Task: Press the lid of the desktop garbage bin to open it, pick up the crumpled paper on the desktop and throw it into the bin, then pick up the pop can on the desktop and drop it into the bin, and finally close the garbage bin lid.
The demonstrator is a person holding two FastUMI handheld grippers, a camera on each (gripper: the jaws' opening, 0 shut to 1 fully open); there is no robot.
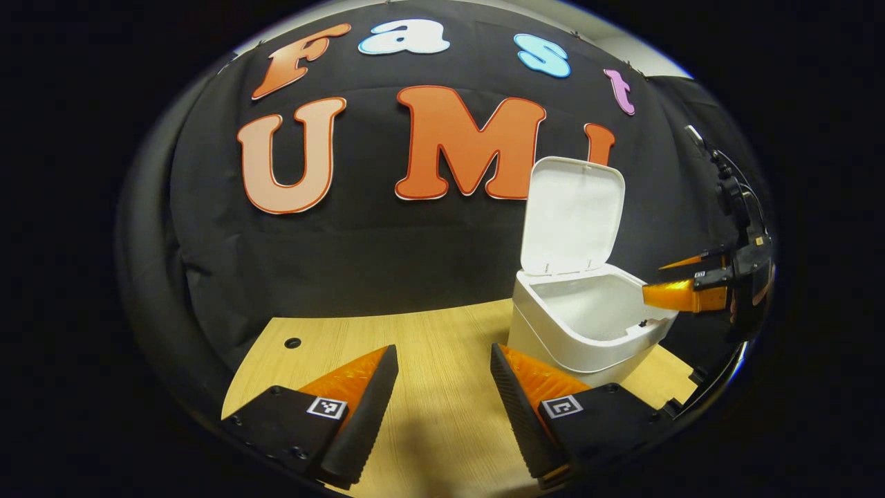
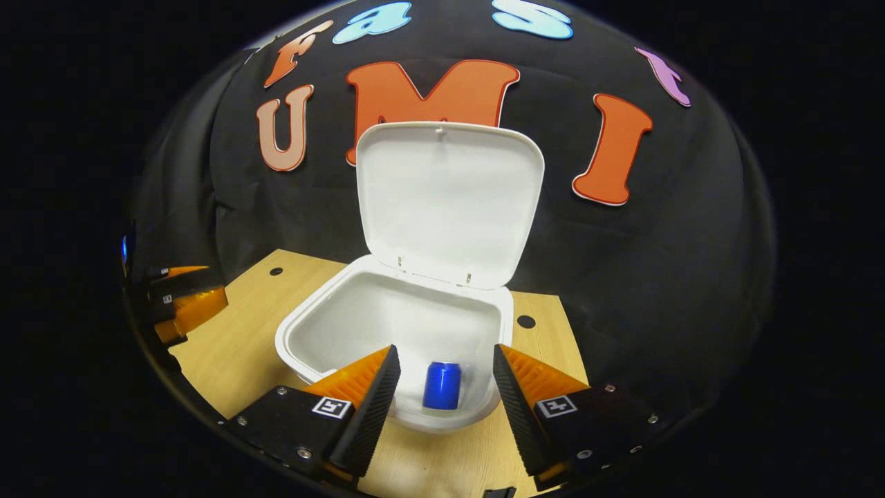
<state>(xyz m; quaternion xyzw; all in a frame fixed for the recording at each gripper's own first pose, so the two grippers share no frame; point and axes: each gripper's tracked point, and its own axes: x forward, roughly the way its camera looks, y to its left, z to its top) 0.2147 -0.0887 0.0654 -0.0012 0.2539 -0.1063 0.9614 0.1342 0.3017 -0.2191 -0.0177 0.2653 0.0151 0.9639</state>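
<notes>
Left gripper view: the left gripper [image 1: 442, 401] hovers low over the wooden desktop [image 1: 442, 332], its two fingers spread wide with nothing but bare wood between them. The white garbage bin [image 1: 574, 346] stands on the right part of the desktop, just beyond the gripper's right-hand finger. Its lid [image 1: 572, 214] is swung up on the far hinge and stands nearly upright against the black cloth wall [image 1: 346, 256]. At the far right of this view the right gripper [image 1: 681, 287] reaches in from the side, its fingertips above the right-hand rim of the bin; from this angle it cannot be told how far its fingers are parted. A small round hole [image 1: 292, 342] marks the desktop near its far left corner.

Right gripper view: the right gripper [image 2: 442, 394] is poised above the near rim of the garbage bin [image 2: 332, 311], fingers spread apart and pressing on nothing. The pop can [image 2: 442, 385], blue, is inside the bin, seen between the two fingers and touching neither of them. The lid [image 2: 449, 200] is open, its inner face turned toward the camera. The left gripper [image 2: 190, 297] shows at the left edge, over the desktop [image 2: 235, 353] and well apart from the bin. The crumpled paper cannot be made out inside the bin from here.
</notes>
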